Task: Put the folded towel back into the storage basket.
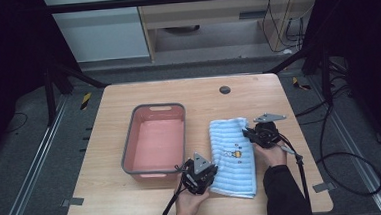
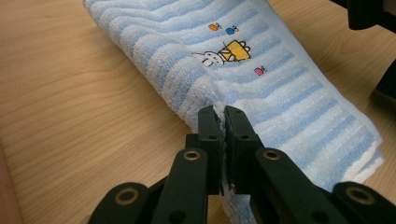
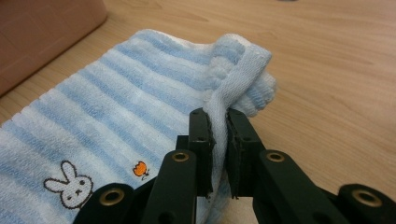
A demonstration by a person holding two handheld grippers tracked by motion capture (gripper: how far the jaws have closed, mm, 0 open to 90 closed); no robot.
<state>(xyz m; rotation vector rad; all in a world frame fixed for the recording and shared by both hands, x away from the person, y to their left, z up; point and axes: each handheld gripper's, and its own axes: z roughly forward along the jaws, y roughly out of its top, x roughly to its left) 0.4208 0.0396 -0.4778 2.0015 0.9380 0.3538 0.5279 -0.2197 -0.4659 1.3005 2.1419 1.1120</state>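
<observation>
1. nearest you, your left gripper (image 1: 198,173) is clamped tight on the near left edge of the towel (image 1: 233,156); in the left gripper view the jaws are pinched on a ridge of cloth with almost no gap.
2. a little farther out, your right gripper (image 1: 263,133) is closed just as firmly on the far right corner, and the right gripper view shows that corner (image 3: 243,70) bunched and lifted off the wood.
3. the towel itself, blue striped with a small rabbit (image 2: 212,58) stitched on it, lies folded on the table (image 1: 108,192) between your two hands, just right of the basin.
4. the step looks like lifting or folding the towel, so raise both hands together and keep them level; if one leads, the cloth will likely sag and drag.
5. keep the pinch on all the layers, or the lower ones may slip free.
6. the pink basin (image 1: 130,141) with a grey rim sits left of the towel, and nothing is in it.
</observation>
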